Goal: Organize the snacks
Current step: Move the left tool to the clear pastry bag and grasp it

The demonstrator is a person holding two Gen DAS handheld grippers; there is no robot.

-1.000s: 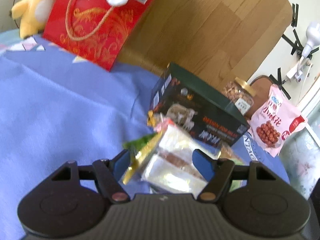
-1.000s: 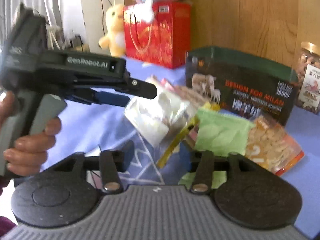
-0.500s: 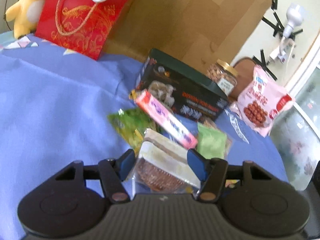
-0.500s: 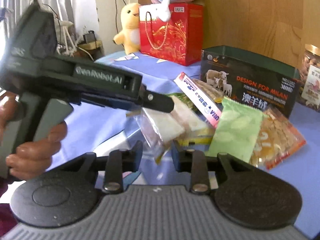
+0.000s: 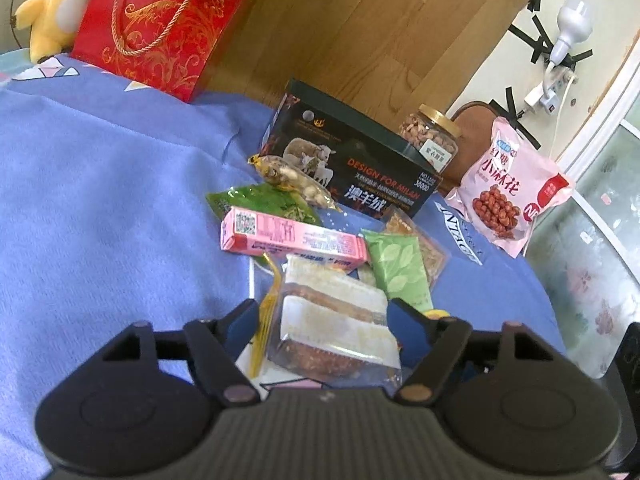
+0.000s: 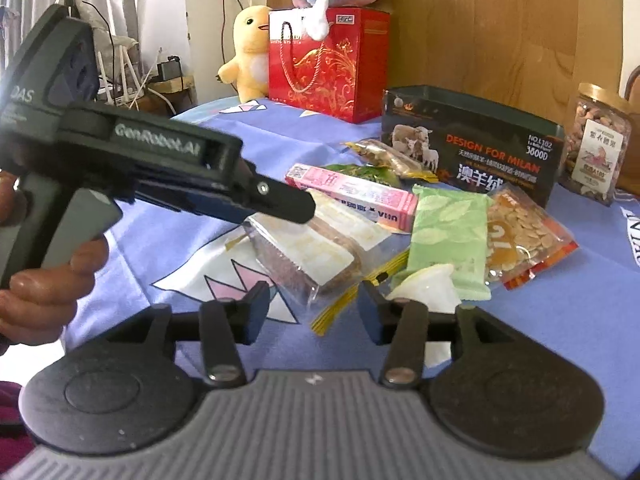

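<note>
The clear sandwich bag lies on the blue cloth, at the near end of the snack pile, just near of the pink box. The left gripper has just been opening; its jaws straddle the bag, pads apart from it. The right gripper has likewise been opening; its jaws stand apart around the bag's yellow zip edge, gripping nothing.

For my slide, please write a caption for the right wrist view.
Right tongs, open, before a clear bag of cake slices; left tongs above it, snacks beside a dark box.
</note>
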